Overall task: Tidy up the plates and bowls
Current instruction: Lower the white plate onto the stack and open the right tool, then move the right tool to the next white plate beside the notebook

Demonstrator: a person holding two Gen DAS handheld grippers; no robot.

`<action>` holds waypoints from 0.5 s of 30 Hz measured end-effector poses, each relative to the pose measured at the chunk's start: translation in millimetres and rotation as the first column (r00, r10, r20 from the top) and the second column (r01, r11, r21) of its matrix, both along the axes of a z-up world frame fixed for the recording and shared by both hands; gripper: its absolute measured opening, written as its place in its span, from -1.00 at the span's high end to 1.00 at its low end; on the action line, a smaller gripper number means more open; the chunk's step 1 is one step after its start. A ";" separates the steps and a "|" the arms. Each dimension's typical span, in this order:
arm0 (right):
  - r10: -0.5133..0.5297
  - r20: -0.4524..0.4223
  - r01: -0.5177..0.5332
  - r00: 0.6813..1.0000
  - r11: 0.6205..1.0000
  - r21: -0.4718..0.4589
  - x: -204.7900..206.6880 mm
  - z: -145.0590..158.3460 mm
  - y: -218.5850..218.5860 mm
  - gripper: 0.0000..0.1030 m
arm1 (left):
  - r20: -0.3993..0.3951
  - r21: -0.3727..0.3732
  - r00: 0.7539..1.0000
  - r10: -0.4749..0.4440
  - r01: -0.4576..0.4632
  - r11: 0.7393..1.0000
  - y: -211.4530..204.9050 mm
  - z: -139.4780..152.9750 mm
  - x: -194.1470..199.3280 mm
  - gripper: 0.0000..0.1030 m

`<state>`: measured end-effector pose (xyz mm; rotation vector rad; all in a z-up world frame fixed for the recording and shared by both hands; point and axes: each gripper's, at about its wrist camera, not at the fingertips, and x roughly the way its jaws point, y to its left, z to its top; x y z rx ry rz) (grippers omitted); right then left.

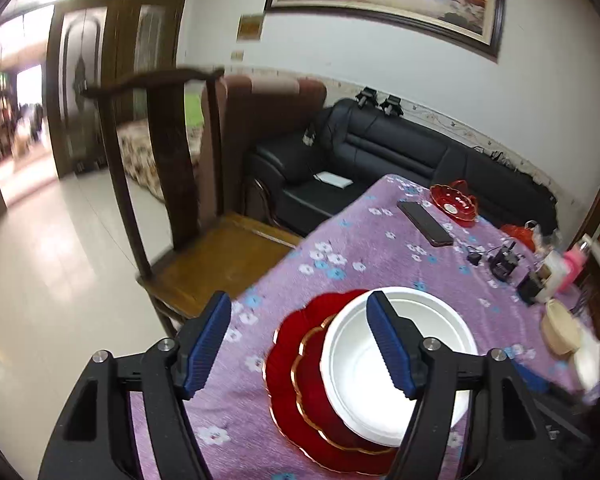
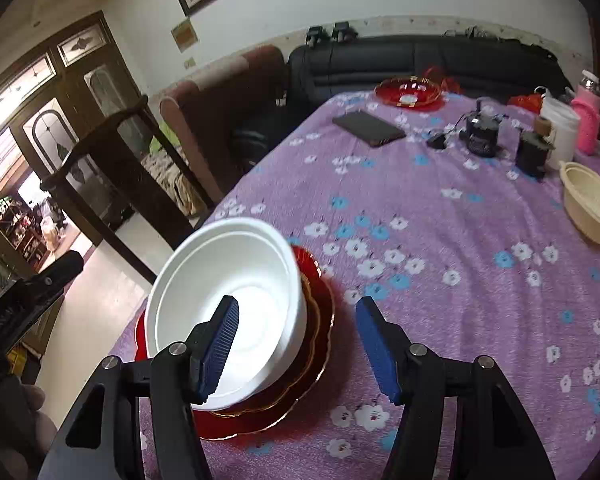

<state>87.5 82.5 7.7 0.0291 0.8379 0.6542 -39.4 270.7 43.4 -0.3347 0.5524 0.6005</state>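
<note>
Purple flowered cloth [image 2: 440, 240] covers the table, with a black sofa [image 1: 400, 152] behind it and a wooden chair [image 1: 204, 256] at its left edge. At the near left corner a white bowl [image 2: 228, 304] sits on a small red plate [image 2: 314, 340], which lies on a bigger red plate [image 1: 288, 380]; another red dish [image 2: 410, 92] is at the far end beside a phone [image 2: 368, 128], and a cream bowl [image 2: 588, 204] is at the right edge. Both the left gripper [image 1: 300, 344] and the right gripper [image 2: 296, 348] hang above the stack with jaws wide apart, holding nothing.
</note>
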 end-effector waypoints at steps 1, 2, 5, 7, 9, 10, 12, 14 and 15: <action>-0.007 0.019 0.006 1.000 1.000 0.005 -2.5 3.9 -4.3 -0.28 | -0.005 0.043 1.000 0.008 -0.008 0.999 -5.9 2.0 0.6 -0.49; -0.015 0.040 0.015 0.999 1.000 0.011 -5.8 7.2 -9.0 -0.28 | -0.008 0.078 1.000 0.014 -0.013 0.997 -11.1 4.0 0.7 -0.52; -0.040 0.088 0.037 0.995 0.999 0.028 -15.3 12.3 -21.2 -0.38 | -0.021 0.188 0.999 0.026 -0.021 0.982 -29.7 9.0 2.6 -0.56; -0.046 0.102 0.043 0.994 0.998 0.035 -20.7 12.9 -26.1 -0.39 | -0.038 0.246 0.999 0.019 -0.009 0.969 -42.0 11.3 5.8 -0.60; -0.047 0.104 0.043 0.993 0.998 0.041 -24.7 12.1 -30.3 -0.39 | -0.050 0.274 0.999 0.000 0.014 0.962 -52.4 12.0 7.8 -0.62; -0.050 0.101 0.046 0.994 0.998 0.047 -25.5 11.1 -32.5 -0.39 | -0.054 0.278 0.999 -0.007 0.022 0.960 -56.0 12.1 8.1 -0.62; -0.057 0.087 0.051 0.995 0.996 0.067 -27.4 8.0 -39.3 -0.39 | -0.064 0.279 0.998 -0.026 0.043 0.959 -62.6 11.4 10.1 -0.62; -0.069 0.076 0.062 0.995 0.994 0.085 -29.3 5.5 -46.8 -0.40 | -0.074 0.277 0.997 -0.038 0.057 0.959 -67.9 10.5 12.2 -0.63; -0.075 0.073 0.068 0.995 0.993 0.092 -30.5 4.5 -49.8 -0.40 | -0.080 0.276 0.996 -0.046 0.066 0.959 -70.9 10.0 13.1 -0.63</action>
